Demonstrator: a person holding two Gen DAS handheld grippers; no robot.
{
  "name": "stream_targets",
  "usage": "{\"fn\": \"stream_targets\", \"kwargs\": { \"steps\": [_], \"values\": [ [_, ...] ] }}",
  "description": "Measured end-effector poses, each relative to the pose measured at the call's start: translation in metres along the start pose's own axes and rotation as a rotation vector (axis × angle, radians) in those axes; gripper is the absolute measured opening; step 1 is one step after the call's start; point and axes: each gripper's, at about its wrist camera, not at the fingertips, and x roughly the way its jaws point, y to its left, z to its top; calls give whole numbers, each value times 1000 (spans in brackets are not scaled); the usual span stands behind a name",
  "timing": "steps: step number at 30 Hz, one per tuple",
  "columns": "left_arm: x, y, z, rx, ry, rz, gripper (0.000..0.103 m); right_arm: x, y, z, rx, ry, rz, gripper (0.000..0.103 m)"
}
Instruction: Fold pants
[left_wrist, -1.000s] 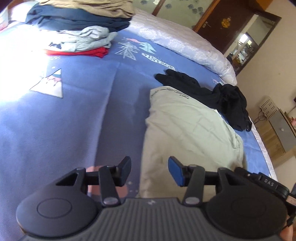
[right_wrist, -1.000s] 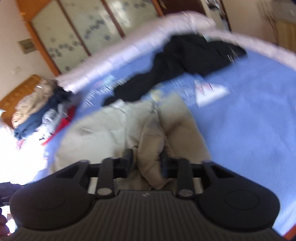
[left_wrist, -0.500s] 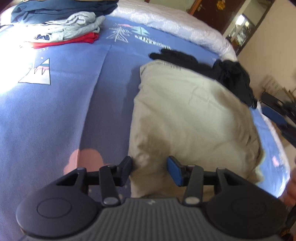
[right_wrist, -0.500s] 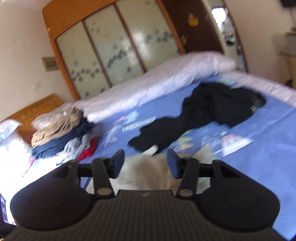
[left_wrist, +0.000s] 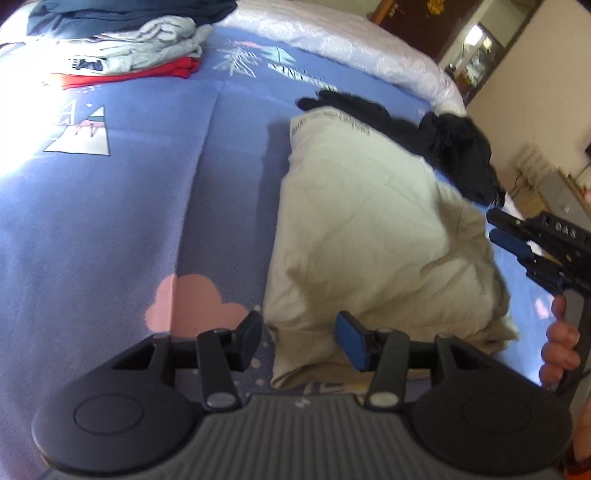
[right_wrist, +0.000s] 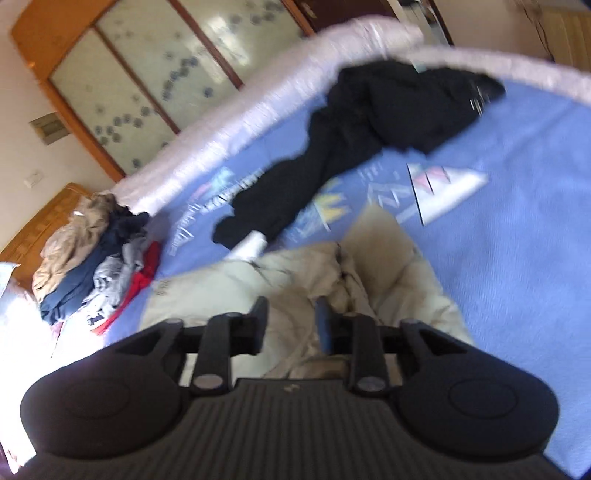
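1. Bed (left_wrist: 129, 206): blue printed sheet carrying the beige pants (left_wrist: 369, 236), folded, mid-bed.
2. Left gripper (left_wrist: 299, 338): jaws released, straddling the pants' near corner.
3. Right gripper (right_wrist: 290, 323): jaws released over the pants.
4. Room: black garment (right_wrist: 369, 122), clothing stack (right_wrist: 92, 254), frosted-glass wardrobe doors (right_wrist: 147, 74).

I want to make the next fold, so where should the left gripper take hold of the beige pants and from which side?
Probably the near corner of the beige pants, just ahead of the open left gripper. Come in low from the near side, along the blue bedsheet: that edge lies flat and free, while the far end touches the black garment.
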Motion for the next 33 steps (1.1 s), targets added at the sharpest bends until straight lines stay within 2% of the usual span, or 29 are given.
{"fn": "stream_targets", "kwargs": {
  "steps": [4,7,10,11,13,15,16,17,18,19,21,22,23,25,28,30,31,33],
  "values": [
    [-9,0,5,-4,-64,-13,46,13,37,11,-42,32,117,35],
    [0,1,3,-6,-47,-10,46,49,71,13,-58,114,218,35],
    [10,4,-3,-1,-14,-5,46,93,92,11,-35,232,294,37],
    [13,5,-5,-1,3,-8,46,109,95,9,-16,278,291,39],
    [16,4,-9,14,11,-11,46,146,90,4,39,373,222,39],
    [16,2,-9,29,12,-16,46,179,69,-4,139,445,135,27],
    [16,3,-9,30,17,-24,46,187,55,-7,205,442,90,0],
    [16,3,-8,29,19,-30,46,190,43,-8,292,436,107,0],
    [15,4,-8,32,23,-32,46,189,35,-8,359,439,114,0],
    [14,4,-7,34,30,-38,46,185,34,-7,375,439,118,0],
    [3,10,-1,17,18,-80,46,166,40,0,312,424,122,6],
    [-8,15,5,-5,-18,-108,46,146,43,7,276,389,136,16],
    [-18,21,10,-29,-60,-127,46,125,43,13,248,339,170,34],
    [-34,33,21,-83,-128,-148,46,80,35,21,189,223,243,48],
    [-34,36,30,-117,-141,-160,46,27,6,19,139,92,226,48],
    [-24,26,30,-91,-119,-154,46,20,-24,13,191,94,159,48],
    [-16,18,28,-60,-102,-156,46,24,-42,8,239,130,84,48],
    [6,3,21,43,-39,-98,46,44,-73,-5,278,237,-53,21]
  ]
}}
